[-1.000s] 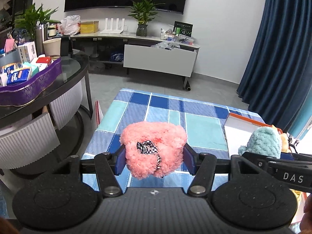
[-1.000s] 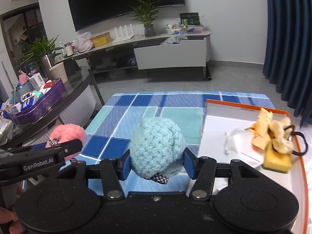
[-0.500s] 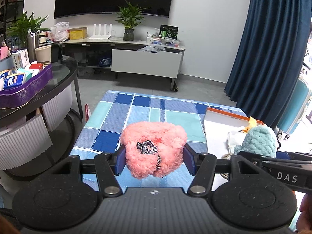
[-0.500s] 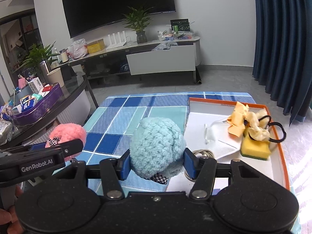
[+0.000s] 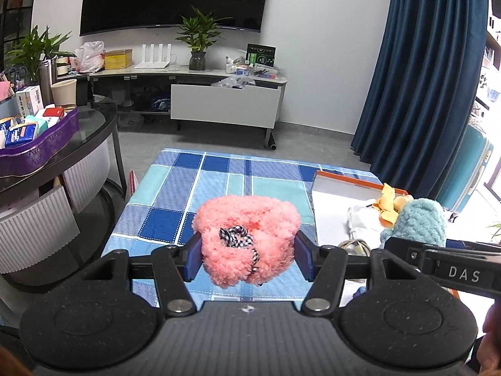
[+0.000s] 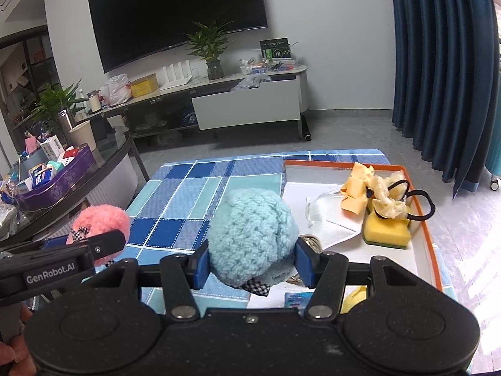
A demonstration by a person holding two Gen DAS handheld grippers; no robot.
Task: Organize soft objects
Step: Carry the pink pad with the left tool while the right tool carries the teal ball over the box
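Observation:
My left gripper (image 5: 247, 255) is shut on a fluffy pink soft toy (image 5: 247, 235) with a checked bow, held above the near edge of the blue checked cloth (image 5: 219, 181). My right gripper (image 6: 252, 260) is shut on a knitted light-blue soft toy (image 6: 250, 232), held at the left edge of the orange-rimmed white tray (image 6: 422, 219). The tray holds a white face mask (image 6: 332, 222), a yellow sponge (image 6: 386, 230), yellow scrunchies (image 6: 385, 197) and black hair ties (image 6: 422, 203). The pink toy also shows in the right wrist view (image 6: 100, 222), the blue toy in the left wrist view (image 5: 419, 219).
A round glass table (image 5: 94, 131) with a purple tray of boxes (image 5: 40, 144) stands to the left. A TV cabinet (image 5: 225, 106) lines the far wall. Blue curtains (image 5: 416, 94) hang at the right. A teal suitcase (image 5: 466, 169) stands beside them.
Both grippers have moved to the right with their toys still held. The tray has come further into both views, and the blue toy now hangs over its left edge.

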